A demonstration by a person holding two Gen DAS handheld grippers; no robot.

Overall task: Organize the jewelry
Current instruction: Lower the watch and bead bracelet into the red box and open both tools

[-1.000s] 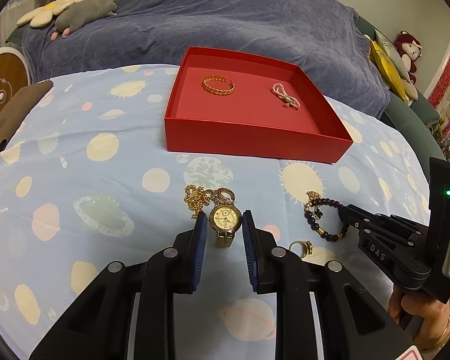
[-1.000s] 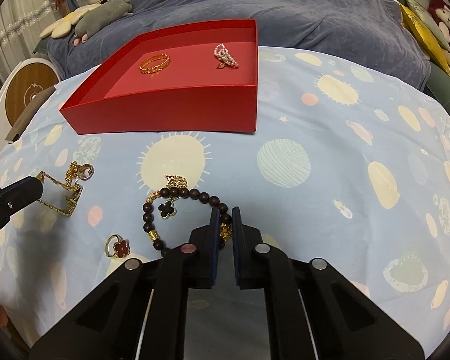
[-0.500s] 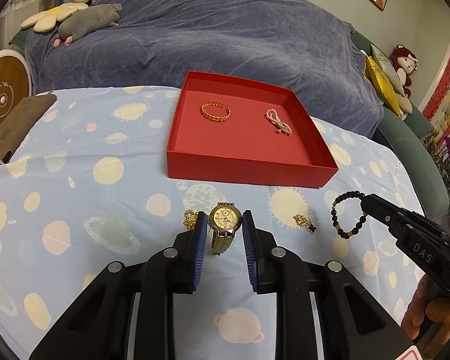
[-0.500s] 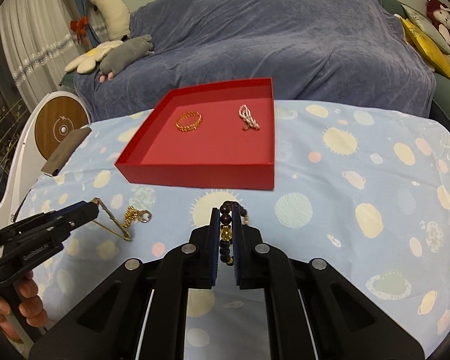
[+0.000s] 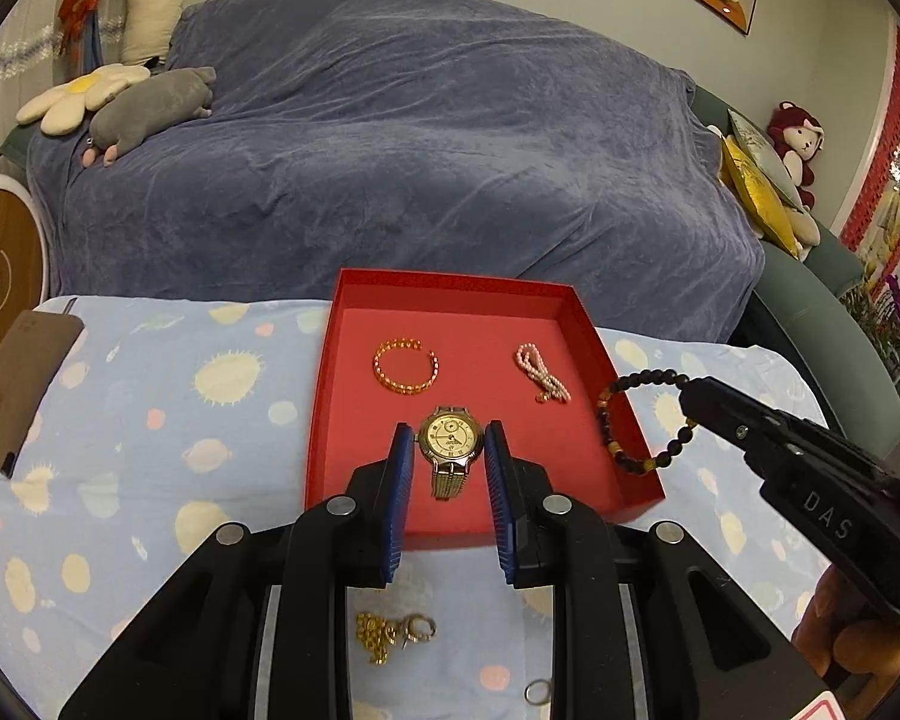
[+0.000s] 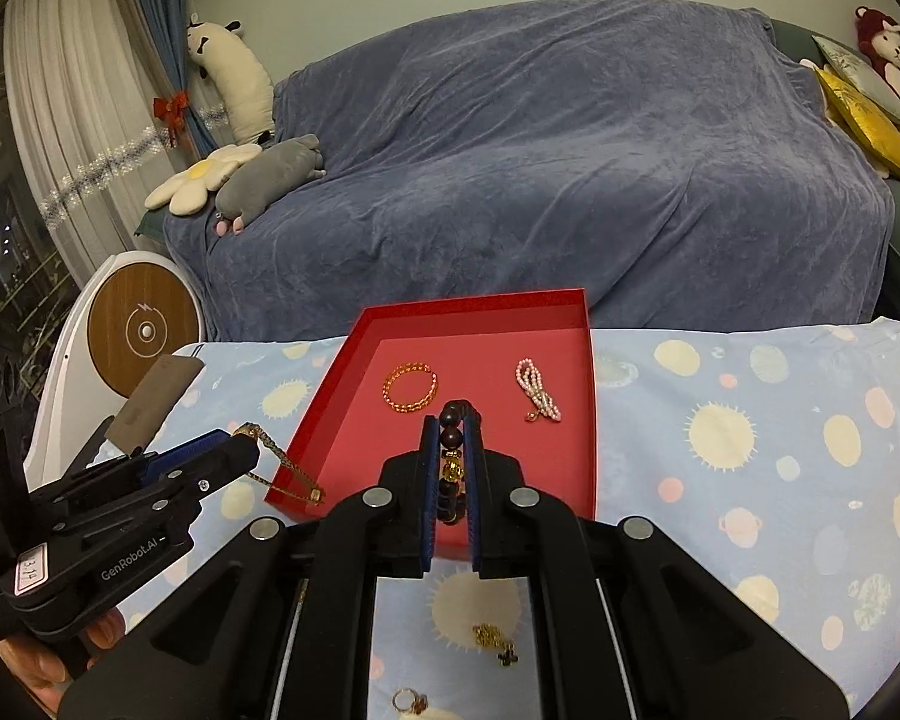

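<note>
"DAS" reads in pale letters along the right gripper [image 5: 699, 399] seen from the left wrist, and "GenRobot.AI" runs along the left gripper [image 6: 243, 444] in the right view, with a small white handwritten tag behind it that is too small to read. The left gripper's blue ribbed pads are nearly closed on a gold watch [image 5: 452, 443], round cream dial up, its metal mesh strap hanging over the near part of the red box [image 5: 324, 396]. The right gripper pinches a dark bead bracelet [image 5: 636, 414] with gold spacers, its loop held over the box's right wall. Inside the shallow cardboard box lie an open gold bangle [image 5: 405, 366] and a coiled pink pearl strand [image 5: 541, 373], well apart. On the tabletop's pale blue cloth [image 5: 150, 408], printed with suns and planets, a gold chain [image 5: 384, 636] and a small ring [image 5: 537, 691] lie close in below the left gripper; a clover charm [image 6: 498, 642] and another ring [image 6: 411, 702] sit below the right one. Beyond, a blue plush throw [image 6: 540, 150] drapes the sofa, with a grey soft toy [image 6: 270, 177] and a flower cushion [image 6: 201, 177].
</note>
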